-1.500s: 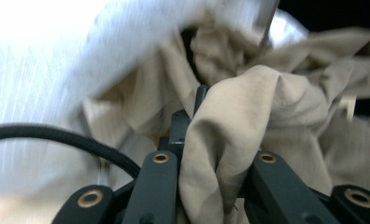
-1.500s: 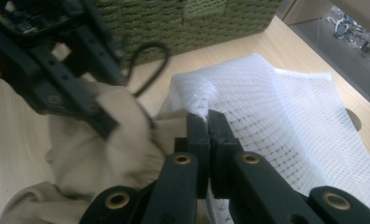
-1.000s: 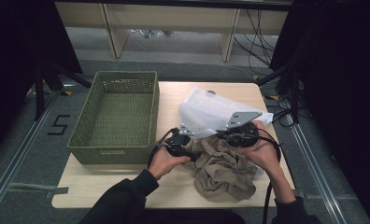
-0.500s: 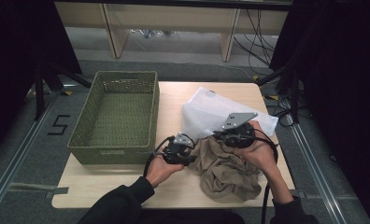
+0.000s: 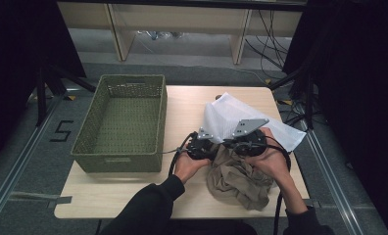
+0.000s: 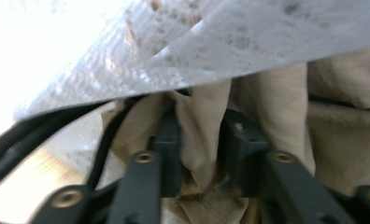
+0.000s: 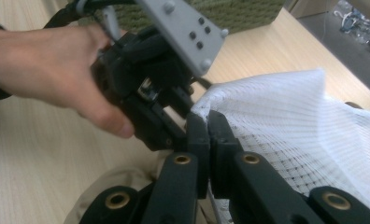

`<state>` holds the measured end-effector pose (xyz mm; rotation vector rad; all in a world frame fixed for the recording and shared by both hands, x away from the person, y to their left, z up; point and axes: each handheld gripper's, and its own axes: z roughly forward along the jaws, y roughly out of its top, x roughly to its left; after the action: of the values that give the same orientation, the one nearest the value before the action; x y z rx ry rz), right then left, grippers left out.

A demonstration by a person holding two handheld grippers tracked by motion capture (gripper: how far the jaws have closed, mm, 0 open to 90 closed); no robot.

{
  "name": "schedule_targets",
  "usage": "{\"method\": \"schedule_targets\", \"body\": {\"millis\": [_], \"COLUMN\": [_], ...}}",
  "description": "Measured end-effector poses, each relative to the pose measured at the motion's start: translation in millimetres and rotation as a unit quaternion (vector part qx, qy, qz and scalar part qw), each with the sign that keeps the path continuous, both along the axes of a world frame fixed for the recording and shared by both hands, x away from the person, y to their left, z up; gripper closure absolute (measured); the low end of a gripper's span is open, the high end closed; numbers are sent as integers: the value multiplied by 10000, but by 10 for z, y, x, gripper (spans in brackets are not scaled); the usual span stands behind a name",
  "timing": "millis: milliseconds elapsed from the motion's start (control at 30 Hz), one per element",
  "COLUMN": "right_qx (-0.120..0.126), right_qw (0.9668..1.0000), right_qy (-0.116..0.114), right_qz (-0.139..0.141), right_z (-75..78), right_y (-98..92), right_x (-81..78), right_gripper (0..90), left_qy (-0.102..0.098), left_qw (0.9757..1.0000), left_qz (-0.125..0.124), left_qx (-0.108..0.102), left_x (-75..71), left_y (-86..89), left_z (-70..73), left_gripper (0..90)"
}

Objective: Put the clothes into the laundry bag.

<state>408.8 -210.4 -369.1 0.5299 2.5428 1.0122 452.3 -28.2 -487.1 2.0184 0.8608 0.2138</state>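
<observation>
The work in hand looks like stuffing the beige garment (image 5: 238, 178) into the white mesh laundry bag (image 5: 231, 117), both lying on the right half of the counter (image 5: 133, 191), well apart from nothing but the green wicker basket (image 5: 123, 122) at the left.

The right gripper (image 7: 206, 123) is fully closed, its 2 jaws pinching the bag's edge and lifting it so the mouth gapes. The left gripper (image 6: 199, 140) sits under that raised mesh with a fold of beige cloth between its jaws; they have just been opening a little after a squeeze, and the pads now look slack against the fabric rather than biting it.

To do this well, I would keep the right pinch steady and high, re-close the left on a thick fold, and push deep past the rim before letting go, so the cloth does not slide back out.
</observation>
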Motion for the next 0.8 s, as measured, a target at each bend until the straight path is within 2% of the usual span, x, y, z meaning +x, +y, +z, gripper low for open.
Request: {"method": "schedule_targets", "body": {"millis": [33, 67, 100, 133, 167, 200, 267, 300, 400, 433, 467, 500, 533, 567, 600, 633, 667, 700, 733, 767, 800], "right_qx": [0, 41, 37, 37, 24, 42, 37, 29, 30, 36, 11, 11, -10, 2, 2, -24, -24, -24, -13, -27, -3], "right_qw": [10000, 9999, 9999, 9999, 10000, 10000, 10000, 10000, 10000, 9999, 10000, 10000, 9999, 10000, 10000, 10000, 10000, 10000, 10000, 10000, 10000], "right_qy": [0, 68, 57, 57, -15, -72, -64, -76, -60, -100, -41, -41, -47, -27, -27, -23, -24, -24, -31, -62, -96], "right_qz": [0, -97, -97, -97, -25, -51, -19, -5, 8, 6, 68, 68, 130, 48, 48, 62, 84, 84, 77, 40, 1], "right_z": [0, 3, 8, 8, 17, 42, 48, 52, 55, 46, 34, 34, 28, 15, 15, 5, 3, 3, 7, 12, 7], "right_y": [0, -4, -5, -5, -6, -10, -8, 1, 11, 19, 30, 30, 32, 45, 45, 49, 50, 50, 43, 36, 34], "right_x": [0, -12, -17, -17, -10, -23, -30, -46, -49, -48, -47, -47, -40, -45, -45, -44, -43, -43, -41, -52, -63], "right_gripper": [900, 900, 900, 900, 900, 900, 900, 900, 900, 900, 900, 900, 900, 900, 900, 900, 900, 900, 900, 900, 900], "left_qy": [-7, -1, 39, 39, -5, 1, 19, 118, 135, 138, 151, 206, 231, 62, 62, -312, -312, -403, -669, -749, -628], "left_qw": [9999, 9993, 9993, 9993, 9991, 9991, 9992, 9993, 9990, 9994, 9999, 9995, 9987, 9983, 9983, 9966, 9966, 9955, 9947, 9943, 9950], "left_qz": [-53, -107, -14, -14, 10, 97, 167, 239, 301, 264, 79, -60, -218, -361, -361, -570, -570, -594, -544, -500, -417], "left_qx": [116, 363, 359, 359, 419, 414, 352, 259, 313, 183, -1, -210, -409, -444, -444, -511, -511, -615, -564, -570, -657], "left_x": [-36, -93, -180, -180, -220, -249, -245, -229, -192, -175, -144, -133, -132, -164, -164, -278, -278, -341, -404, -385, -346], "left_y": [17, 49, 96, 96, 148, 255, 305, 355, 349, 321, 290, 261, 213, 156, 156, 53, 53, -7, -93, -111, -122], "left_z": [23, 55, 75, 75, 88, 72, 49, -9, -67, -91, -109, -116, -119, -91, -91, -6, -6, 46, 145, 171, 169], "left_gripper": [614, 479, 422, 380, 380, 295, 276, 263, 222, 232, 450, 450, 562, 760, 807, 829, 834, 834, 828, 821, 807]}}
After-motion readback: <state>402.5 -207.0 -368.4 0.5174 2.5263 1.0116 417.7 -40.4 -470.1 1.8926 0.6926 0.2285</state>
